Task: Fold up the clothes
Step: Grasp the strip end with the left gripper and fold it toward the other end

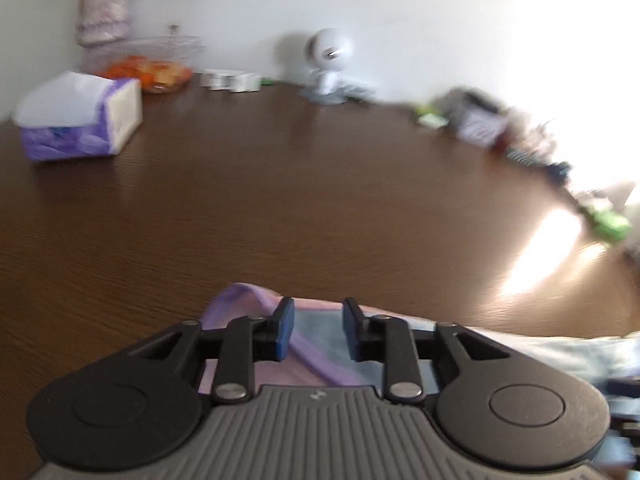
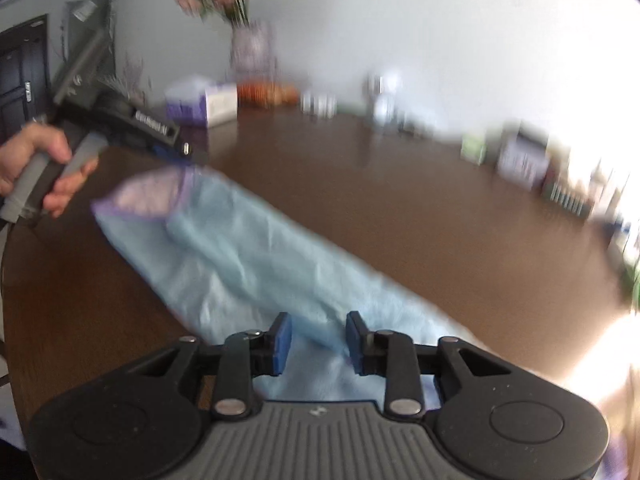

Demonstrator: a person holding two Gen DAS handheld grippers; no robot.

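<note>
A light blue cloth [image 2: 256, 256] with a lilac hem lies in a long band across the brown table [image 2: 400, 200]. Its far corner is turned over, showing a lilac-pink side [image 2: 148, 194]. My right gripper [image 2: 318, 340] is open, jaws apart over the near end of the cloth. My left gripper [image 1: 318, 330] is open over the other end [image 1: 316, 344], where blue fabric and a lilac hem [image 1: 240, 300] show between the jaws. The left gripper also shows in the right wrist view [image 2: 176, 152], held by a hand [image 2: 36, 164] just above the turned corner. Both views are blurred.
At the back of the table stand a tissue pack [image 1: 80, 120], a vase of flowers [image 1: 104, 8], a bowl of orange fruit [image 1: 152, 68], a small white round gadget [image 1: 326, 64] and several boxes along the right edge [image 1: 480, 120]. Bright sunlight falls at the right [image 1: 548, 248].
</note>
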